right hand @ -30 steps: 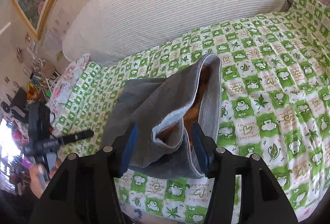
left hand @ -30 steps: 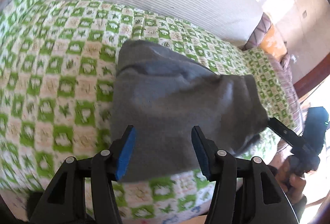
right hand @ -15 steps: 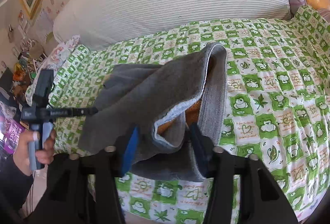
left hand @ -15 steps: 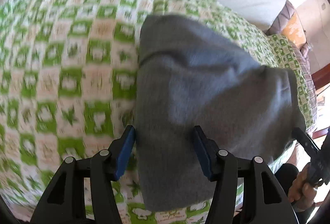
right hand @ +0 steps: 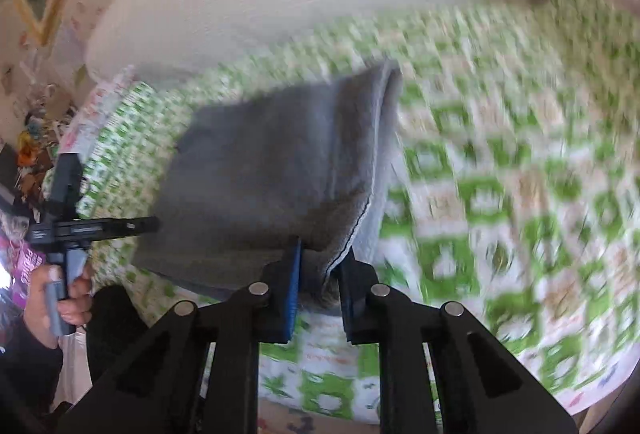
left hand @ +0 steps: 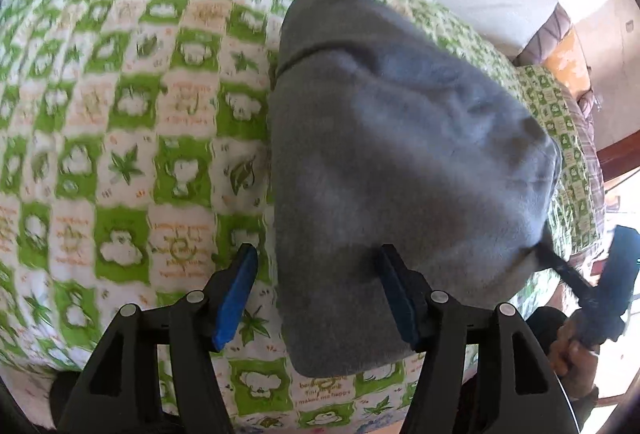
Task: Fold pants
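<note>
Grey fleece pants [left hand: 400, 162] lie as a thick, soft bundle on the green and white checked bed cover [left hand: 120, 138], already folded over at least once, with a seam across the far end. The near edge of the pants is between the fingers of both claws. The left claw [left hand: 316, 294] is wide and opening; its blue pads do not press the cloth, so it is released, with the near left corner lying in the gap. The right claw [right hand: 320, 274] is closing on the near right edge, where a pale lining shows; the pads already seem to pinch the layers.

To do this step well, I think the right claw should catch all layers together, not only the top one. The left claw should close on its corner at the same level, so the next fold stays straight.
</note>
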`<state>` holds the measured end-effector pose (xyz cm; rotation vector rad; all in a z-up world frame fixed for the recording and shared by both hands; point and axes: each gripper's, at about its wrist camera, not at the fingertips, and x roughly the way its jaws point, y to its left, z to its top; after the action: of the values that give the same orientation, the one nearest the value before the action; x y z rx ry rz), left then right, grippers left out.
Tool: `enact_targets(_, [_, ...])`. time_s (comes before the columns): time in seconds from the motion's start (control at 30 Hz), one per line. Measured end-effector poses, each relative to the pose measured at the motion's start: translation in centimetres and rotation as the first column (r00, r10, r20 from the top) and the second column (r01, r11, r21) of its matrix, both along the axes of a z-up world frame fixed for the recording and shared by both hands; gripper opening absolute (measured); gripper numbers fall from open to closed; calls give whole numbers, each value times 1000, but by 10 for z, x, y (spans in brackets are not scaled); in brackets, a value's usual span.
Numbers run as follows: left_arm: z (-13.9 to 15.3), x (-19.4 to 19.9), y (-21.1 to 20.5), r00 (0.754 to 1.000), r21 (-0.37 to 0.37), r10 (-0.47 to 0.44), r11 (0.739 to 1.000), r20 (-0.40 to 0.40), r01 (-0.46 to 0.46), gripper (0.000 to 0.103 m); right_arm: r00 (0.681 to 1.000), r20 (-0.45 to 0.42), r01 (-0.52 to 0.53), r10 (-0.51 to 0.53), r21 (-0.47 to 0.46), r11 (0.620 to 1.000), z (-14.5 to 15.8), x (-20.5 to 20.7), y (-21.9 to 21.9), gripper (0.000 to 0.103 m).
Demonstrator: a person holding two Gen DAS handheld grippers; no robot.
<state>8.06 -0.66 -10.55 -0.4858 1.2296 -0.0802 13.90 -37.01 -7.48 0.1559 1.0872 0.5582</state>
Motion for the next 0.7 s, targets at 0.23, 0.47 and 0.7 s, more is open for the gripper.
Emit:
enact_targets(0.23, [2,-4,6,1000,-11,14,1000,6,-14,64,997,35,67,-67,3,998,17,1,-8,60])
enact_targets(0.47, [7,4,9,1000,2,17,1000,19,-17,64,993,21,120,-120,33,992,19,17,-14,62])
enact_targets(0.7, [-3,-4,11,998,-56,62,997,15,-61,65,989,104,104,-108,44,994,48,36,14,62])
